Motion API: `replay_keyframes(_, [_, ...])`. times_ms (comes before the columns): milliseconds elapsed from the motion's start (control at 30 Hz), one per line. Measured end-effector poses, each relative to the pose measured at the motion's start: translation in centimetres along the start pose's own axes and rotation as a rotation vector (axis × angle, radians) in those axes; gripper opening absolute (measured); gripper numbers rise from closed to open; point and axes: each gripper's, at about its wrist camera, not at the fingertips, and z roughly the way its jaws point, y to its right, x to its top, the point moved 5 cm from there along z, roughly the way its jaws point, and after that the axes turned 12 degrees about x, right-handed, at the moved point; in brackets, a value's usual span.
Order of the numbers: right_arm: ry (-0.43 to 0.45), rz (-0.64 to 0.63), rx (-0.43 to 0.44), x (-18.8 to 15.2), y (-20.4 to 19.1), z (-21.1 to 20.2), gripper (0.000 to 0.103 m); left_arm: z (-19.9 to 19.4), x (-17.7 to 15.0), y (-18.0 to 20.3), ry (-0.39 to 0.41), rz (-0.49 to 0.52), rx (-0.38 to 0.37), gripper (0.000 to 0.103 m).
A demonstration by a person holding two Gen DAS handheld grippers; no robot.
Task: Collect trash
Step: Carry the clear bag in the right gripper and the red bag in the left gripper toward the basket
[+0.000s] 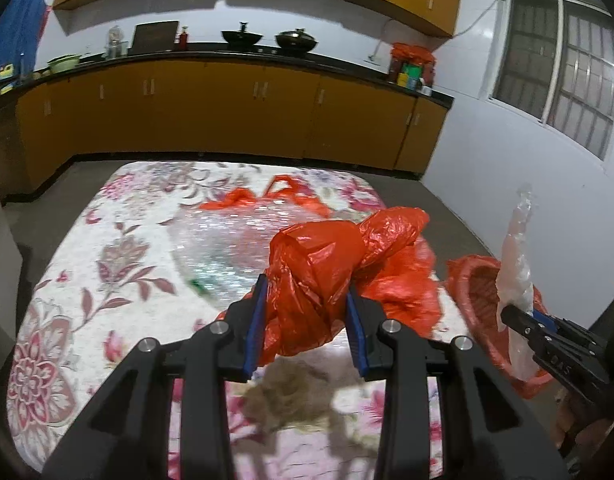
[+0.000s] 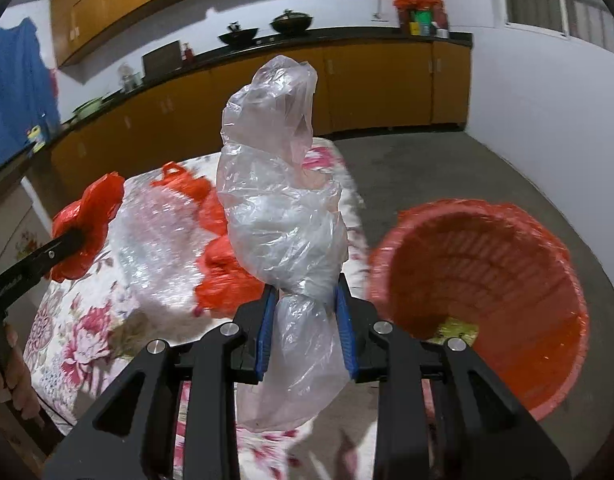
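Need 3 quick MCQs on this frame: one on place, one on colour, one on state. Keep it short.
1. Where does the bin stand?
A. on the floor beside the table
B. on the kitchen counter
C. on the table

2. What colour is the bag held by the left gripper?
A. blue
B. red
C. black

3. What is the state of the right gripper?
A. open and empty
B. shut on a clear plastic bag
C. shut on a bottle

Answers:
1 A, the right wrist view shows the red-lined bin on the grey floor next to the floral tablecloth edge.
2 B, the red bag is bunched between the blue pads.
3 B, the pads pinch the crumpled clear plastic bag at its waist.
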Motion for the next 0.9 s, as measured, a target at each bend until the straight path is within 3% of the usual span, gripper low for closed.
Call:
replay_keyframes(567, [0.073,0.132,-0.146,-0.2,8.5,-4.4,0.029,0.0,-0.6,11.3,-0.02,0.082,-0.199,0.035])
replay_keyframes(900, [0.096,0.187,-0.194,-0.5,12.2,-5.9,0.029,0.7,-1.2,16.6,-0.041,0.129,-0.273,0.035])
